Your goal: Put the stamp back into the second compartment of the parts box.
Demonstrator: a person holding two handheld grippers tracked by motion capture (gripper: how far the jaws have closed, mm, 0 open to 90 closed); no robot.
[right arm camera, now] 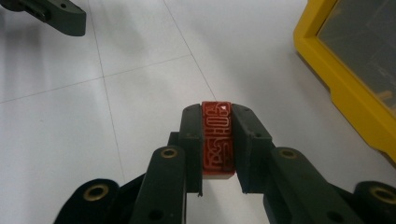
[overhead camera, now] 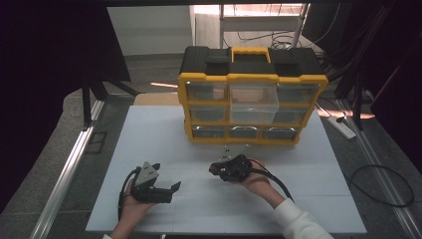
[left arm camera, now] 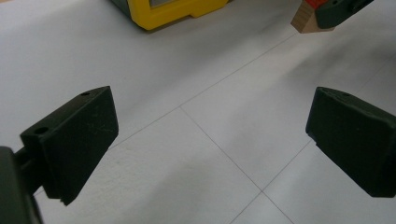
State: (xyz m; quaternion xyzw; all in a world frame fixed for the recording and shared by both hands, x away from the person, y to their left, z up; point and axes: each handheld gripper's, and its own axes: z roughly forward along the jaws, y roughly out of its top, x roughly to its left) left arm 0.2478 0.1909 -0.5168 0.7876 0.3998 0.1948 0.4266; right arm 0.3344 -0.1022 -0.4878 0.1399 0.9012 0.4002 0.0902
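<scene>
Near the white counter's (overhead camera: 164,139) front edge, the right gripper (right arm camera: 218,140) clamps a rectangular red carved stamp (right arm camera: 217,140); the left gripper (left arm camera: 210,140) gapes wide, empty.

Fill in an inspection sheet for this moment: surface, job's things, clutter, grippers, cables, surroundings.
Surface: white board, faint seams, bare in front.
Job's things: red-faced stamp block, wooden body seen in the left gripper view; yellow and black drawer cabinet at the far edge, drawers shut.
Clutter: nothing seen.
Grippers: right gripper clamped on the stamp, carved face up; left gripper open, holding nothing, above the board.
Cables: one trails from each gripper; black loop on the floor at right.
Surroundings: power strip, metal rail, dark curtains.
</scene>
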